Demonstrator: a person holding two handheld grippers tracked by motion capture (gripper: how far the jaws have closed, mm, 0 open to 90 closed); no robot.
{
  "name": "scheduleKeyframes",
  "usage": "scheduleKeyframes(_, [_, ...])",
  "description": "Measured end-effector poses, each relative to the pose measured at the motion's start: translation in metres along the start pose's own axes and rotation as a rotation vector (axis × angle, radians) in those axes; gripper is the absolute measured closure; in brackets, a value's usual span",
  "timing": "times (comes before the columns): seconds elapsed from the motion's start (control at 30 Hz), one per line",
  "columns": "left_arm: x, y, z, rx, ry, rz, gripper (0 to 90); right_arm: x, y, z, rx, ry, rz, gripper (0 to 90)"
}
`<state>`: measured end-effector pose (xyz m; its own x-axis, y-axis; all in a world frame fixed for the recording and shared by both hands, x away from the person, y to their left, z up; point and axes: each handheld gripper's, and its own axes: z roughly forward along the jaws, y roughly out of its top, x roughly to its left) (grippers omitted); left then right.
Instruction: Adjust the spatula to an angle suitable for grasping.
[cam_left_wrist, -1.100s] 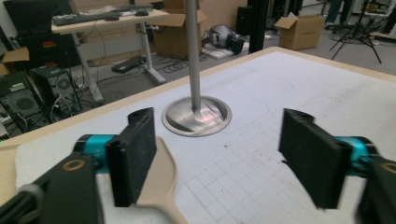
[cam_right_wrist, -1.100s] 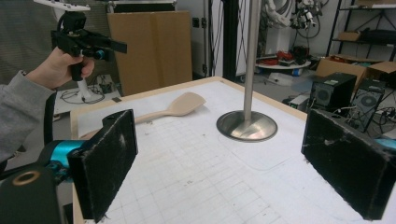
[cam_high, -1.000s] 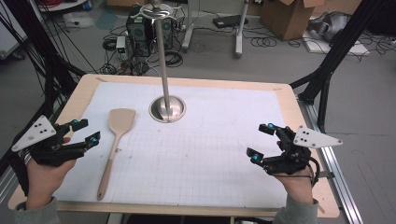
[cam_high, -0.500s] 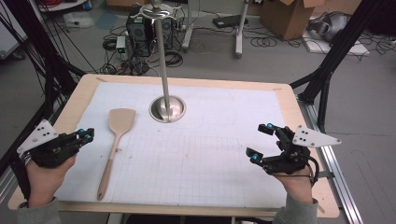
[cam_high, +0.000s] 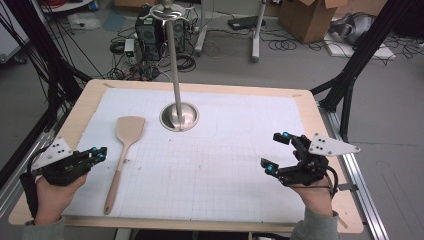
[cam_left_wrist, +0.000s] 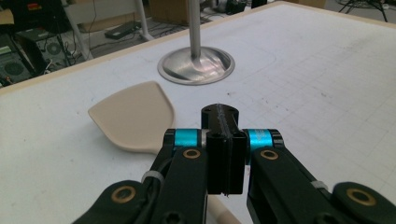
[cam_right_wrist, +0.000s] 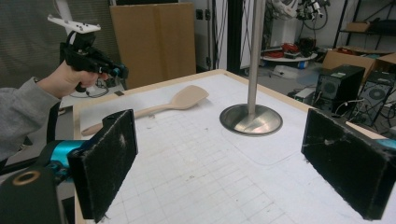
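A pale wooden spatula (cam_high: 125, 150) lies on the white grid mat, blade toward the far side; its blade (cam_left_wrist: 133, 116) shows ahead of the left jaws and also in the right gripper view (cam_right_wrist: 187, 100). My left gripper (cam_high: 100, 152) hovers just left of the spatula's handle, jaws shut together on nothing (cam_left_wrist: 224, 116). It appears held up in a hand in the right gripper view (cam_right_wrist: 119, 71). My right gripper (cam_high: 275, 151) stays over the mat's right side, open wide, with nothing between its pads (cam_right_wrist: 226, 163).
A metal stand (cam_high: 179, 116) with a round base and a tall pole rises at the mat's far middle (cam_left_wrist: 196, 65) (cam_right_wrist: 251, 119). The wooden table edge (cam_high: 200, 225) rims the mat. Computers, cables and cardboard boxes sit on the floor beyond.
The left gripper's jaws went from open to shut with nothing between them, and that hand sank a little toward the table. The right gripper and the spatula stayed put.
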<state>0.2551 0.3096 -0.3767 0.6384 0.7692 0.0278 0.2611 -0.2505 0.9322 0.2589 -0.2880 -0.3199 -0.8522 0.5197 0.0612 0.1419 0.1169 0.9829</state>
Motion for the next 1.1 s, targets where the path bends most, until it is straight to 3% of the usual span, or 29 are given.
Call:
scheduleKeyframes(0.43, [0.004,-0.027,0.004,0.061,-0.026,-0.02,89.6,-0.001,0.0,0.002,0.001,0.003,-0.001,9.5])
scheduleKeyframes(0.67, [0.007,-0.038,0.005,0.07,-0.03,-0.04,89.6,-0.001,0.0,0.003,0.002,0.007,-0.002,9.5])
scheduleKeyframes(1.1, [0.005,-0.059,0.008,0.143,-0.035,-0.063,89.5,-0.001,0.0,0.004,0.009,0.007,0.0,9.5])
